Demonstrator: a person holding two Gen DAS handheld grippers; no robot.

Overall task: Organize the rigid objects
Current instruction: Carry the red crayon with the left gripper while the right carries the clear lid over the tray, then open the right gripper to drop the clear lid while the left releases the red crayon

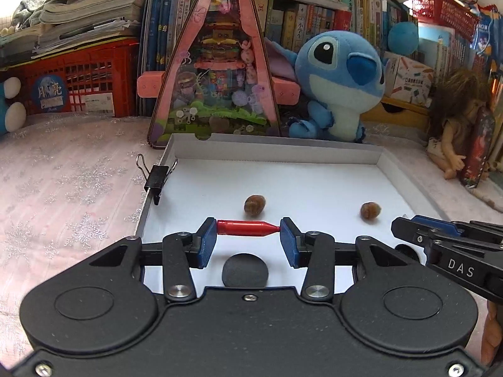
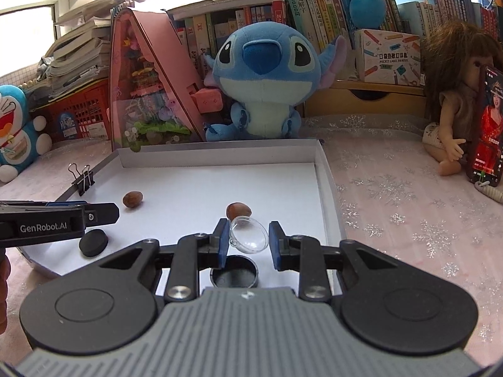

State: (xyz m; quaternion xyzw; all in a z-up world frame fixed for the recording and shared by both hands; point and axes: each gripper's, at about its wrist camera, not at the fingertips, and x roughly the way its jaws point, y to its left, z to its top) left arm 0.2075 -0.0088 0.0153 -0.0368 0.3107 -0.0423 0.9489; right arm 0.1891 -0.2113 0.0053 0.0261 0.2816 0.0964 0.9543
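My left gripper [image 1: 248, 228] is shut on a red bullet-shaped piece [image 1: 246, 228], held crosswise end to end between the blue pads above the white tray [image 1: 270, 149]. In the right wrist view my right gripper [image 2: 248, 235] is shut on a clear plastic dome [image 2: 249, 235]. Two brown nuts [image 1: 255, 204] [image 1: 370, 210] lie on the tray floor. A black round disc [image 1: 245, 271] lies under the left gripper. A black round cup [image 2: 234, 271] sits under the right gripper. A black binder clip [image 1: 156, 177] is clipped on the tray's left wall.
A blue plush toy [image 1: 341, 84] and a pink triangular toy box [image 1: 217, 72] stand right behind the tray. A doll [image 2: 456, 106] and a phone [image 2: 487, 128] are at the right. Books and red baskets [image 1: 78, 81] line the back. A snowflake cloth [image 1: 69, 188] covers the surface.
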